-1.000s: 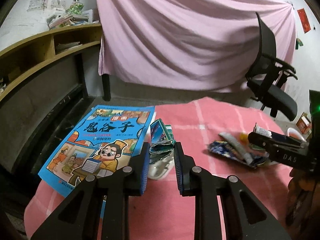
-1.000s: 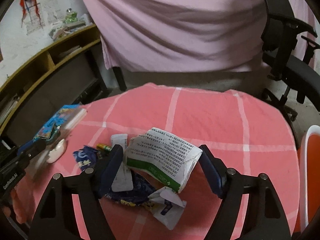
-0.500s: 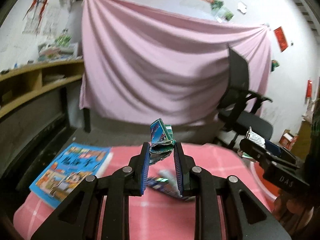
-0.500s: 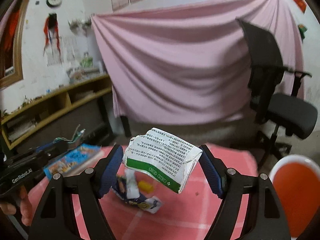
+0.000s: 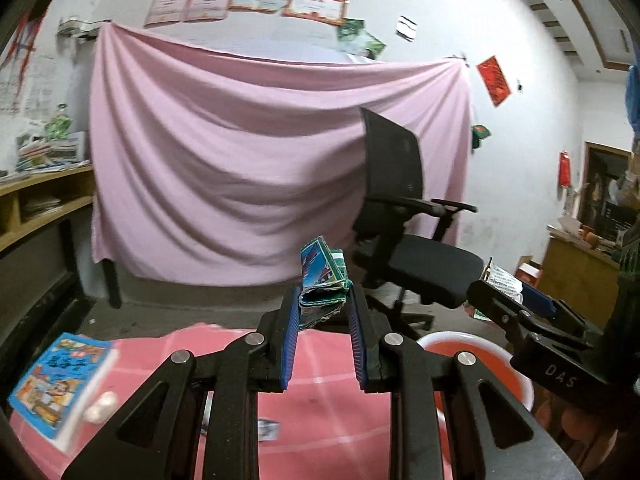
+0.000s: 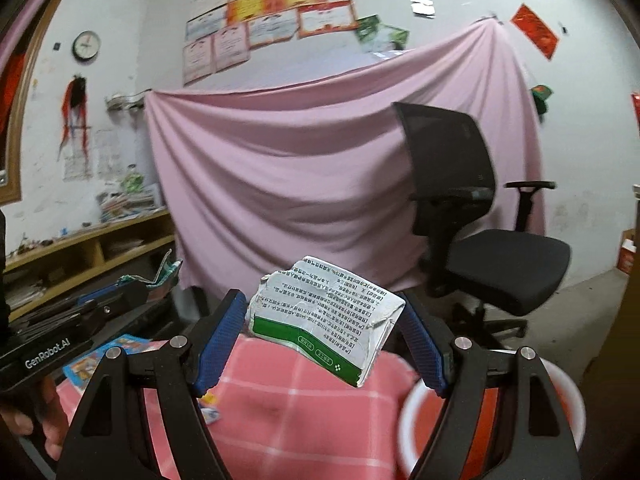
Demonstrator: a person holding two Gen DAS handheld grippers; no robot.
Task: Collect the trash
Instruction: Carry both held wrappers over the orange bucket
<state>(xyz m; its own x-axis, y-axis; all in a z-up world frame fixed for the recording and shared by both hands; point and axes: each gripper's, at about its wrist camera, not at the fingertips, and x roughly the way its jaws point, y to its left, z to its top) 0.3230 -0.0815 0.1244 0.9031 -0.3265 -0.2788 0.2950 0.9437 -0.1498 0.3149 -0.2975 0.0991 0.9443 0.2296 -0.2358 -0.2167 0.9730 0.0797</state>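
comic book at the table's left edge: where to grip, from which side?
Take the comic book by its long outer edge, coming in level from the left. It lies flat on the pink cloth, and that edge seems to overhang the table, so one finger could probably slip underneath. A small white object lies against its near right side; avoid that side. Both grippers already hold trash.

Left wrist view looked forward, nearly level, over its own fingers (image 5: 294, 322), right wrist view likewise, both sharing the pink drape (image 5: 240, 168) centre frame, office chair (image 6: 472, 216) right, red basin (image 5: 472, 352) lower right.
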